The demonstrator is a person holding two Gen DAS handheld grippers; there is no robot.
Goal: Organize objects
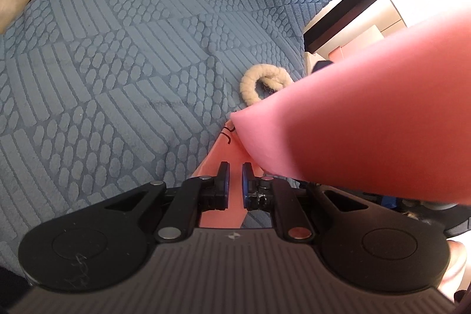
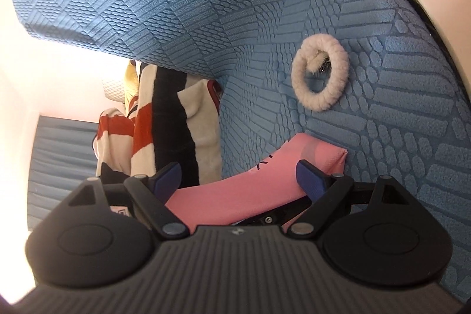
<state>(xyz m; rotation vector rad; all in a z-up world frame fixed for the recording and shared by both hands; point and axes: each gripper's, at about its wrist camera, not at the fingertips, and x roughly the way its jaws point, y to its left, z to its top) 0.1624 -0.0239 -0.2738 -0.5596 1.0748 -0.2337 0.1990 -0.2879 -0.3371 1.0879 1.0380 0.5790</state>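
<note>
Left wrist view: the left gripper (image 1: 235, 181), jaws narrowly parted, straddles an edge of the pink folded cloth (image 1: 368, 122) without clamping it. The right gripper (image 2: 240, 175) is spread wide over the same cloth, holding nothing. The cream fuzzy ring-shaped hair tie (image 2: 321, 72) lies just beyond the cloth on the blue textured bedspread (image 2: 206, 5). If the left jaws are shut carelessly, only one layer may be caught, and the fold could be undone.

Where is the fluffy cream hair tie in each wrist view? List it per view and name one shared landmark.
Left wrist: the fluffy cream hair tie lies right of centre on the blue textured bedspread, partly hidden by the pink cloth.
Right wrist: upper right of centre, fully visible, lying beyond the pink cloth.
Shared landmark: the pink cloth beside it.
</note>
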